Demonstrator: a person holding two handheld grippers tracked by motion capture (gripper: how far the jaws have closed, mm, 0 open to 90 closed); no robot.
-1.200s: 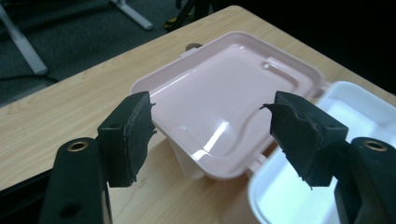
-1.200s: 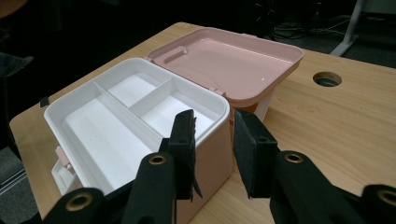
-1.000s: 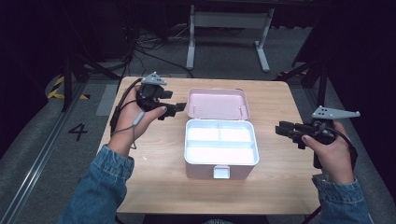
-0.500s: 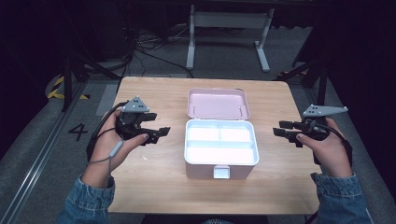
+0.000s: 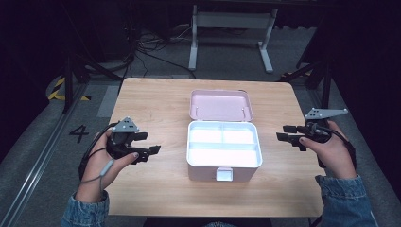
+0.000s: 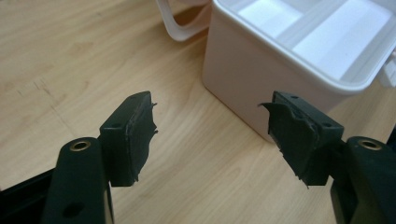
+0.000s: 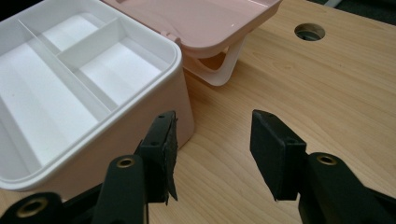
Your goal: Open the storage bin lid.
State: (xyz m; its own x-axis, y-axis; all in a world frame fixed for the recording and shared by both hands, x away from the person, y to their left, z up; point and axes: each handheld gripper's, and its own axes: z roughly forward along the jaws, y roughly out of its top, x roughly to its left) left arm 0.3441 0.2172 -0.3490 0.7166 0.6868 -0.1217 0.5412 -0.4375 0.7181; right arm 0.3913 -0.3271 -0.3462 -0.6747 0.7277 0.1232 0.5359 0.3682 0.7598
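A pink box (image 5: 223, 163) stands open in the middle of the wooden table (image 5: 156, 101). Its white divided tray (image 5: 222, 142) is bare and its lid (image 5: 221, 105) lies back behind it. My left gripper (image 5: 147, 143) hovers left of the box, open, with nothing between its fingers. In the left gripper view it (image 6: 212, 126) points at the box's side wall (image 6: 243, 79). My right gripper (image 5: 282, 132) is right of the box; its jaws have just been opening and hold nothing. In the right gripper view it (image 7: 212, 140) faces the box corner (image 7: 180, 116).
A white latch (image 5: 223, 174) sticks out of the box's front. The white carry handle (image 7: 224, 65) lies under the lid. A round cable hole (image 7: 309, 31) is in the table near the back. Dark floor with cables (image 5: 142, 47) and a white frame (image 5: 227, 21) lie beyond.
My left hand has come back from beside the lid toward the near left of the box and sunk lower. The right gripper's jaws have widened; that hand stayed put.
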